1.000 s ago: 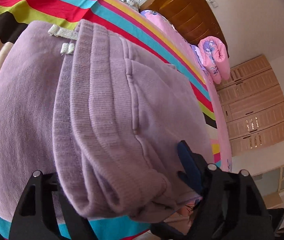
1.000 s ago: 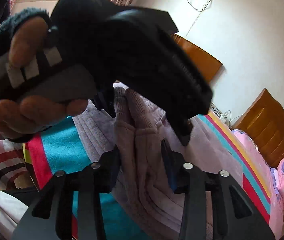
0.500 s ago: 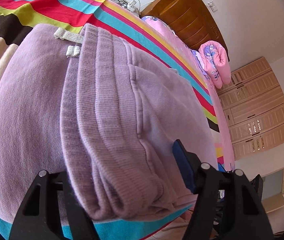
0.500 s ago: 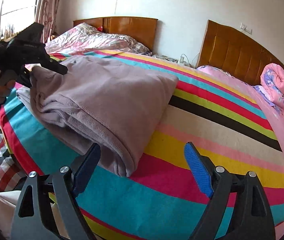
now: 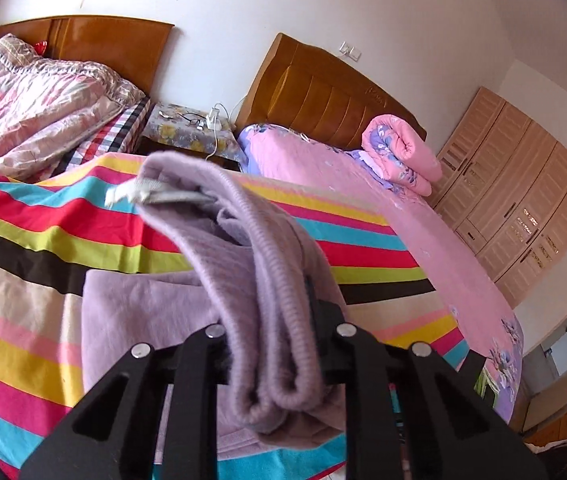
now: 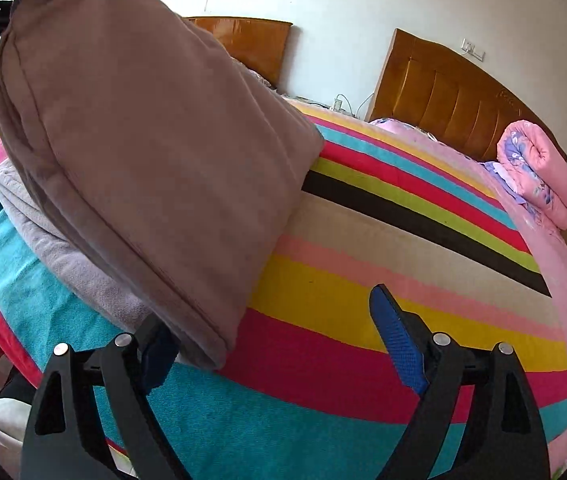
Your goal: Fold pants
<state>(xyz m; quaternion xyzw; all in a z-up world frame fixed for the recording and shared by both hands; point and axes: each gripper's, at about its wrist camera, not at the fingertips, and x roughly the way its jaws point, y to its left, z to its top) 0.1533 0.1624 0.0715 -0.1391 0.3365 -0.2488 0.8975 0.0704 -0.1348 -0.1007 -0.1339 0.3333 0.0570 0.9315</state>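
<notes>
Fold in progress: my left hand-held gripper (image 5: pixel 279 344), jaws just closed, pinches the waistband of the pants (image 5: pixel 243 280) lifted off the striped bed (image 5: pixel 23 240); my right hand-held gripper (image 6: pixel 279 344), just opened wide, must next take the lower hem

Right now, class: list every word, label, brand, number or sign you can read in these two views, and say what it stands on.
None can be read.
The pale tag at the waistband of the lilac pants: no legible print.
The carved mark on the wooden headboard: too small and blurred to read.
The wardrobe doors: ornaments only, no letters.
</notes>
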